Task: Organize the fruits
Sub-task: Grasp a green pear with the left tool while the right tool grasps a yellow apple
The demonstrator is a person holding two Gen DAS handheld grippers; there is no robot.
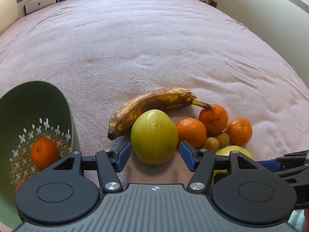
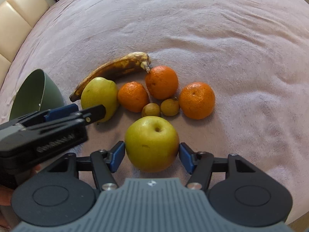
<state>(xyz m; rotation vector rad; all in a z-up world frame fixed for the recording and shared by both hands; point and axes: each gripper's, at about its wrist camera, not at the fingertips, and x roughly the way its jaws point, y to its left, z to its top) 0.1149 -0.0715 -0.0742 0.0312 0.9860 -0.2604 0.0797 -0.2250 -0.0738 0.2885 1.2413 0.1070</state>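
Left wrist view: the left claw (image 1: 155, 155) points steeply down at a pinkish plush-covered bed (image 1: 154, 48), and its blue pads (image 1: 123, 155) stand wide, 1 on each side of a large yellow-green pear-shaped fruit (image 1: 154, 136). A gap shows on both sides, so the claw straddles the fruit without gripping it. The fruit sits dead ahead along the claw's line, its bulk between the fingers, with a brown-spotted overripe banana (image 1: 154, 101) touching it at the far side. To its right lie 3 loose orange mandarins (image 1: 191, 131) and 2 small tan round fruits (image 1: 211, 144). At the left, toward the bed's near edge, a sage-green perforated plastic colander (image 1: 58, 104) tilts open toward the camera with 1 mandarin inside (image 1: 44, 152); a sliver of another orange thing shows lower, too little to name.

Right wrist view: the right claw (image 2: 151, 155) also aims steeply down, and its pads bracket a yellow-green apple with a dimpled stem end (image 2: 152, 143). The pads sit against or just off the apple's flanks; I cannot tell whether they press. The apple lies nearest the bed's near edge, just in front of the 2 small tan fruits. The left claw reaches in from the left, over the pear-shaped fruit.

My judgement: each hand is already centred on its own fruit, so the coming move hinges on closing squarely across the widest part, then carrying leftward to the colander, for which the left hand is nearer.
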